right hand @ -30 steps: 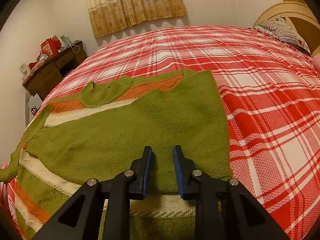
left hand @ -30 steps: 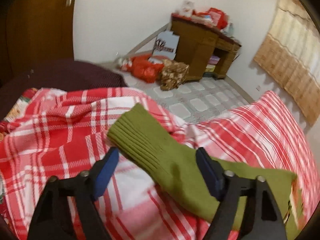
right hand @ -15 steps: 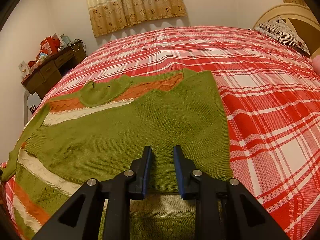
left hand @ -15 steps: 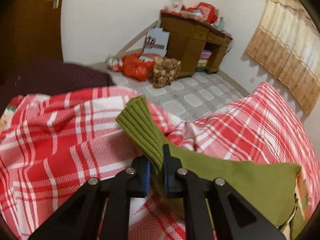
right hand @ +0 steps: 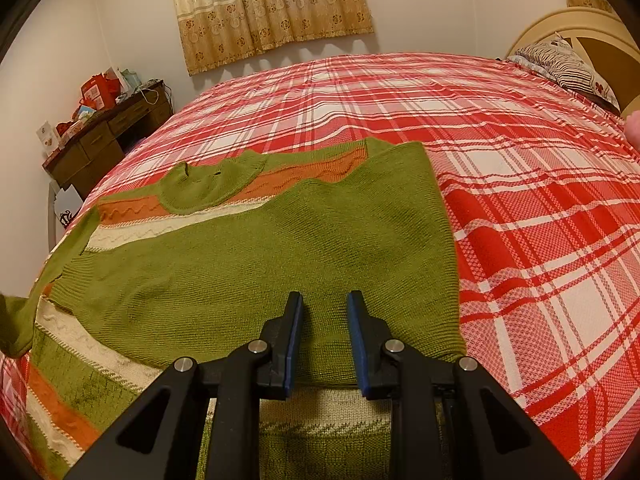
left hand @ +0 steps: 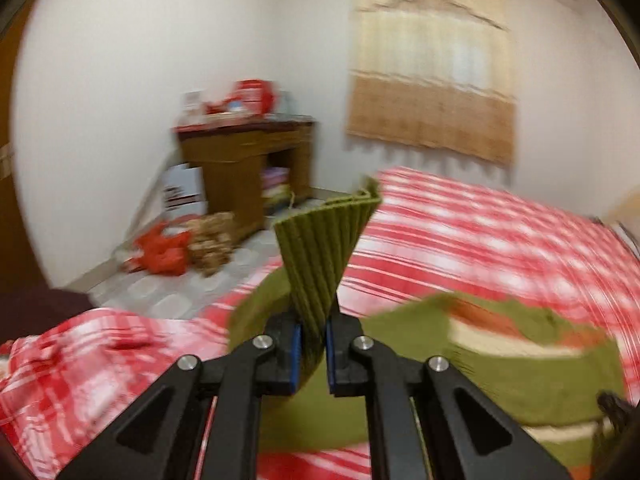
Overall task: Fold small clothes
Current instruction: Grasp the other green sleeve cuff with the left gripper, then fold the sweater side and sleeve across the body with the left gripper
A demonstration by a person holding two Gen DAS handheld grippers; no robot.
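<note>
On the red-and-white plaid bedspread (right hand: pixel 520 208) an olive-green knitted sweater with orange and cream stripes (right hand: pixel 280 248) is spread, one side already folded across its body. Its ribbed green sleeve cuff (left hand: pixel 324 248) is pinched between the pressed-together left tongs (left hand: pixel 312 344) and held upright above the bed, the sleeve trailing down to the garment. The right tongs (right hand: pixel 323 336) are held slightly parted over the sweater's folded lower edge, with nothing gripped.

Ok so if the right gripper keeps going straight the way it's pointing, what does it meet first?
Probably the green sweater: the right gripper hangs just above its folded body, jaws apart, holding nothing. Depth is hard to judge.
</note>
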